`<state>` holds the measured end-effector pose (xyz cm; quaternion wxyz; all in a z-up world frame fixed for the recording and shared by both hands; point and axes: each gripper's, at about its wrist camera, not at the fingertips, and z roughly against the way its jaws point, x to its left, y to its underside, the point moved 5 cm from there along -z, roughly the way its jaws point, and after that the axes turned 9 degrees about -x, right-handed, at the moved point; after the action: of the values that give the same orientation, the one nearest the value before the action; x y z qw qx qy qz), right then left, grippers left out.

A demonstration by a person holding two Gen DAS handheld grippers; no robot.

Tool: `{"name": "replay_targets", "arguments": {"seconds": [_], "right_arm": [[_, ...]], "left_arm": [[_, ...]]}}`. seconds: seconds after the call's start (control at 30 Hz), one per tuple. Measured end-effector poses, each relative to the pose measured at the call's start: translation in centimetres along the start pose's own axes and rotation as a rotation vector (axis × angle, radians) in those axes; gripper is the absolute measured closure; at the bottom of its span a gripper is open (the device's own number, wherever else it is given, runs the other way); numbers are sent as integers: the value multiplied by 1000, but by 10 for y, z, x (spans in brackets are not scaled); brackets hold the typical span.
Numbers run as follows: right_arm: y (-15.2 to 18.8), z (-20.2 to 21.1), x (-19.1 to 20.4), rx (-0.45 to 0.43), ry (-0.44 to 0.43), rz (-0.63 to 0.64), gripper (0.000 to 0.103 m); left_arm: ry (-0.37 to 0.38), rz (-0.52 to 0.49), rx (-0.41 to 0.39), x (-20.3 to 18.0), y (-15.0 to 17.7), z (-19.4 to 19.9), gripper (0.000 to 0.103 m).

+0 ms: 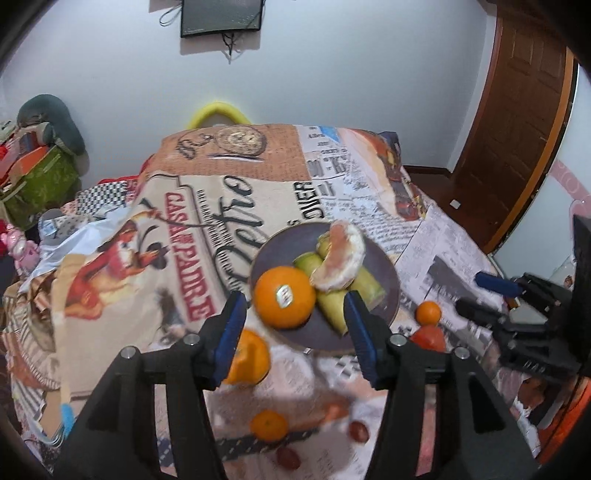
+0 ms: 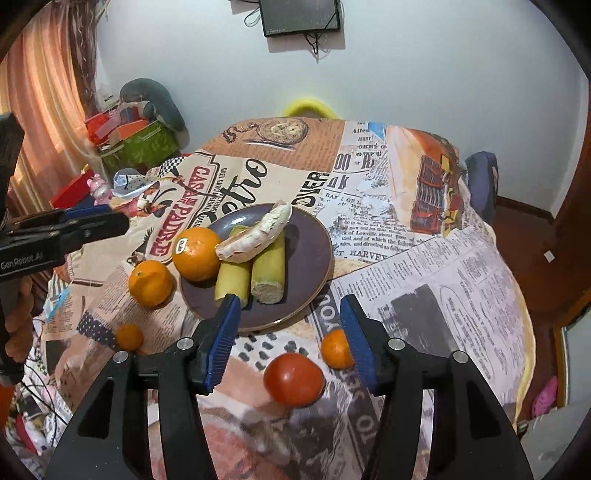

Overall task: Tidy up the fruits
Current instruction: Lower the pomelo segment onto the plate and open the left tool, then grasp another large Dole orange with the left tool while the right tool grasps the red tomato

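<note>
Both tongs wide, holding nothing — right gripper (image 2: 290, 341) over tomato (image 2: 294, 379): prob soft, smooth-skinned, so grip its widest part lightly; left gripper (image 1: 295, 336) near plate (image 1: 388, 271)

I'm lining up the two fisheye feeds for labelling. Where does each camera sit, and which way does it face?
Left wrist: on the left gripper, facing forward and down over the plate; its own open fingers frame the stickered orange; the right gripper shows at right.
Right wrist: on the right gripper, facing forward and down; its open fingers frame a tomato and the plate's near rim; the left gripper shows at left.
Shared: plate, stickered orange, printed tablecloth, wall screen.
</note>
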<state>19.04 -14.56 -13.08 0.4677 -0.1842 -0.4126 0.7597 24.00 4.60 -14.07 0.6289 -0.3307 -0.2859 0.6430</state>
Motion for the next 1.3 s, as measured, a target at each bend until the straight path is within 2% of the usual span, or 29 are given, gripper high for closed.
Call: {"name": "replay_targets", "arguments": {"seconds": [0.13, 0.27, 0.4, 0.63, 0.83, 1.03, 1.2, 1.3], "right_arm": [[6, 7, 3, 5, 14, 8, 46], [14, 5, 6, 29, 36, 28, 44], [28, 2, 4, 62, 51, 22, 43], [61, -12, 1, 132, 51, -18, 43], [77, -29, -4, 183, 55, -34, 43], [80, -45, -3, 210, 37, -51, 43], [83, -54, 1, 221, 17, -53, 43], [83, -53, 1, 203, 41, -34, 53]], "left_arm": [[-17, 13, 21, 13, 20, 13, 46], [-24, 67, 56, 29, 42, 17, 43], [-30, 100, 111, 39, 66, 8, 42], [-50, 98, 193, 46, 96, -20, 42], [-35, 121, 226, 49, 105, -38, 42], [-14, 130, 229, 52, 100, -53, 41], [-14, 118, 231, 51, 96, -66, 35], [-17, 124, 241, 52, 95, -77, 32]]}}
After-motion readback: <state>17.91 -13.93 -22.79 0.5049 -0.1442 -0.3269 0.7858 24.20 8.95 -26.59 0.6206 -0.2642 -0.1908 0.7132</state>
